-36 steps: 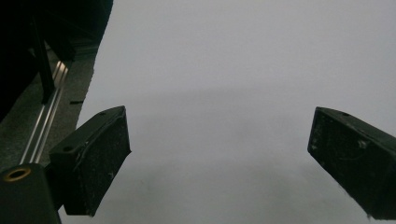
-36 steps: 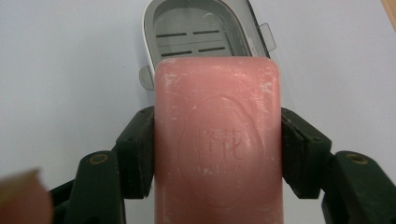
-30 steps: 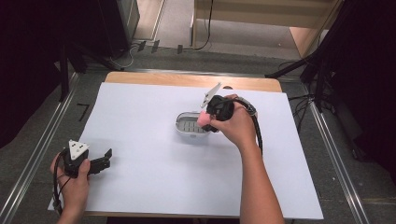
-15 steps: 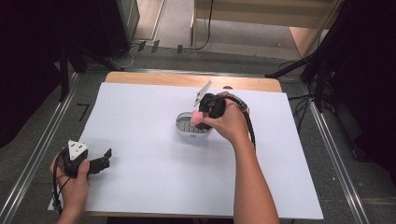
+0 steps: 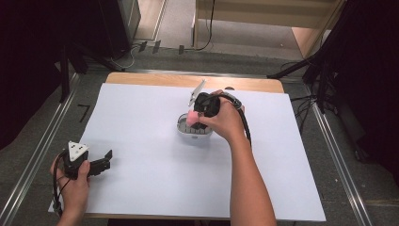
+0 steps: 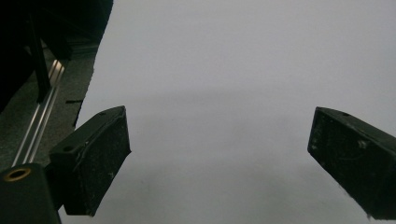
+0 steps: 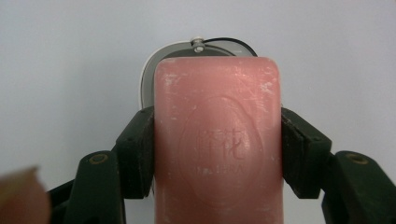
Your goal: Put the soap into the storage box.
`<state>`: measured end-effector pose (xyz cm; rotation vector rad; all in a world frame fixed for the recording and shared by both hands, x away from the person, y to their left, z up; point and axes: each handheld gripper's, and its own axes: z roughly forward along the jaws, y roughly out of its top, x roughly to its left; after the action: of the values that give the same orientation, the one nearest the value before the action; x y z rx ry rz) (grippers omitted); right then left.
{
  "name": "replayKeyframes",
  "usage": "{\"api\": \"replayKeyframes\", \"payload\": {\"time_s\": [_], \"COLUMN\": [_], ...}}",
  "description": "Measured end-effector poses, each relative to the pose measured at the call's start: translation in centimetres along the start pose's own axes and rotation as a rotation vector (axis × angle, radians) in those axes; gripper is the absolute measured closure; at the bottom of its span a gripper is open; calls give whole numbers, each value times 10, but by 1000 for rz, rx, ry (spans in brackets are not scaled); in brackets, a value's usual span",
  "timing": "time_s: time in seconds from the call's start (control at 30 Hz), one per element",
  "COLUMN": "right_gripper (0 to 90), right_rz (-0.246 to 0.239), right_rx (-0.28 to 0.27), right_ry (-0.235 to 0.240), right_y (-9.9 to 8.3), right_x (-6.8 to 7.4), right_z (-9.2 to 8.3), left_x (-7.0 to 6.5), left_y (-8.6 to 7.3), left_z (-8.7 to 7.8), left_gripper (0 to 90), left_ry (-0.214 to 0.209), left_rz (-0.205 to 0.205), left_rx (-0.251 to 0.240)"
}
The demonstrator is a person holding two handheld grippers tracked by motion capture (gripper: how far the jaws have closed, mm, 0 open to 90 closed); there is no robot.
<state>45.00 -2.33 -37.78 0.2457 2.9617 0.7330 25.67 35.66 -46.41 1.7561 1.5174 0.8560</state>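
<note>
A pink bar of soap (image 7: 218, 140) with a stamped oval mark sits clamped between the two black jaws of my right gripper (image 7: 217, 149). Under it lies a small oval dish (image 7: 154, 60) with a grey inside and a white rim. From above, the right gripper (image 5: 200, 115) holds the soap (image 5: 193, 116) over that dish (image 5: 184, 126) near the table's middle. My left gripper (image 5: 106, 160) rests low at the front left of the white sheet, its jaws wide apart with nothing between them (image 6: 219, 154).
A white sheet (image 5: 141, 155) covers the wooden table (image 5: 155, 79). Metal rails (image 5: 42, 155) run along the table's left and right sides. Dark stands and cables stand on the floor beyond the far edge.
My right hand has carried the soap a little to the left, now over the dish's middle. The left hand has stayed where it was.
</note>
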Motion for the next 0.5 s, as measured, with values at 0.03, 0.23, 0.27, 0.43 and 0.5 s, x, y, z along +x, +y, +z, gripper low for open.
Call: {"api": "replayKeyframes", "payload": {"time_s": [0.03,0.23,0.27,0.43,0.5], "right_gripper": [387,388,387,387,388], "right_rz": [-5,-9,-13,-19,-27], "right_rx": [-5,13,14,33,36], "right_ry": [5,25,24,23,28], "right_y": [1,4,5,3,2], "right_x": [-1,-1,-2,-4,-4], "right_z": [2,11,12,16,17], "left_x": [0,0,0,1,1], "left_y": [0,0,0,0,0], "left_z": [0,0,0,0,0], "left_gripper": [61,61,61,62,61], "left_ry": [-1,-2,-3,-4,-4], "left_rz": [-1,-2,-2,-6,-6], "left_rx": [0,2,1,4,6]}}
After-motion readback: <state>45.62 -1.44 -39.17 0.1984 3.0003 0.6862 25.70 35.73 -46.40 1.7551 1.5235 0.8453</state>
